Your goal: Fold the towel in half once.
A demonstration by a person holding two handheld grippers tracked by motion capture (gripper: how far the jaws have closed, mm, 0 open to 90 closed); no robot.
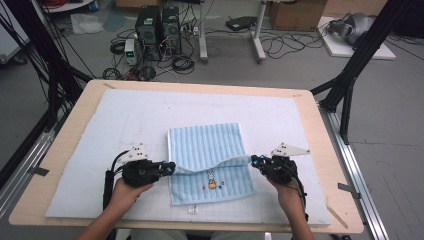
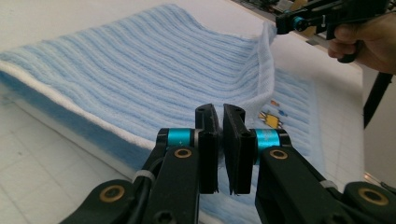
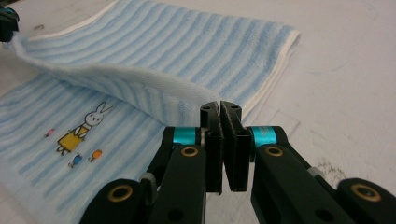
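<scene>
**Operator:** Where do I stand?

**Desk:** Mid-table on the white mat point(image 1: 125, 120), your left gripper point(image 1: 171, 168) and right gripper point(image 1: 253, 161) each pinch a corner of the blue striped towel point(image 1: 207, 142), its raised edge sagging above the rabbit print point(image 1: 212, 179).

**Operator:** And to fold well?

**Desk:** Probably carry both corners level, taut, and land them edge-on-edge.

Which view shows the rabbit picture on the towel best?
The right gripper view: the rabbit picture lies close, unobstructed, in its yellow dress. The high view shows it tiny on the towel; the left gripper view catches only its yellow edge behind the lifted fold.
</scene>
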